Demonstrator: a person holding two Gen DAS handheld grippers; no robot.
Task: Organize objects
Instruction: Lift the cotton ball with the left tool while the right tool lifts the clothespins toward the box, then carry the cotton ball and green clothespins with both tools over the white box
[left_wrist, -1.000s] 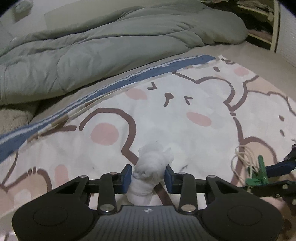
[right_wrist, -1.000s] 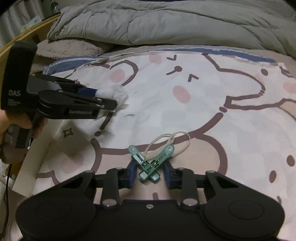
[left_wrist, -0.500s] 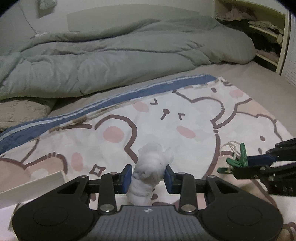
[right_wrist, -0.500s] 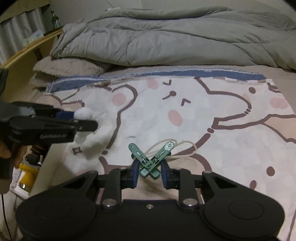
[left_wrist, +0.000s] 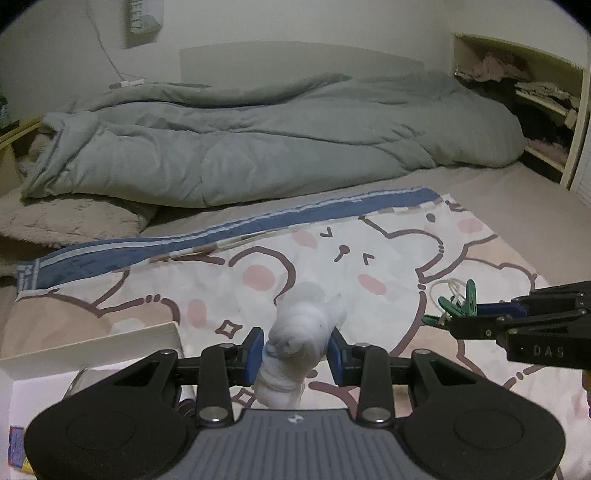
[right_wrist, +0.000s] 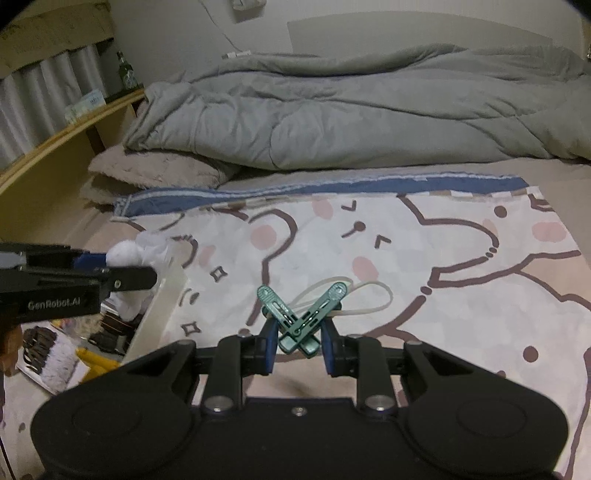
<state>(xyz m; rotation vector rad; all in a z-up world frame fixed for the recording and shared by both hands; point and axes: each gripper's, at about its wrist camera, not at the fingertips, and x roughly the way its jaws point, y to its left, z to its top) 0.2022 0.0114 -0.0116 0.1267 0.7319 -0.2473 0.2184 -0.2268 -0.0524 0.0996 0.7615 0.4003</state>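
My left gripper (left_wrist: 295, 350) is shut on a white cloth bundle (left_wrist: 299, 339) and holds it above the bear-print sheet (left_wrist: 388, 258), at the near edge of a white box (left_wrist: 110, 341). In the right wrist view the left gripper (right_wrist: 122, 267) and the bundle (right_wrist: 125, 254) hang over the box wall (right_wrist: 162, 310). My right gripper (right_wrist: 298, 341) is shut on two crossed green clothes pegs (right_wrist: 299, 321) tied with a pale cord (right_wrist: 362, 299), lifted off the sheet. The pegs also show at the right of the left wrist view (left_wrist: 458, 306).
A grey duvet (left_wrist: 277, 147) lies across the back of the bed, with a beige pillow (left_wrist: 70, 221) at the left. The white box holds several small items (right_wrist: 55, 347). A wooden shelf (right_wrist: 55, 140) stands at the left and open shelves (left_wrist: 535, 103) at the right.
Both grippers have lifted and pulled back toward the bed's near left edge, still holding their objects. The white box has come into view beneath the left gripper.
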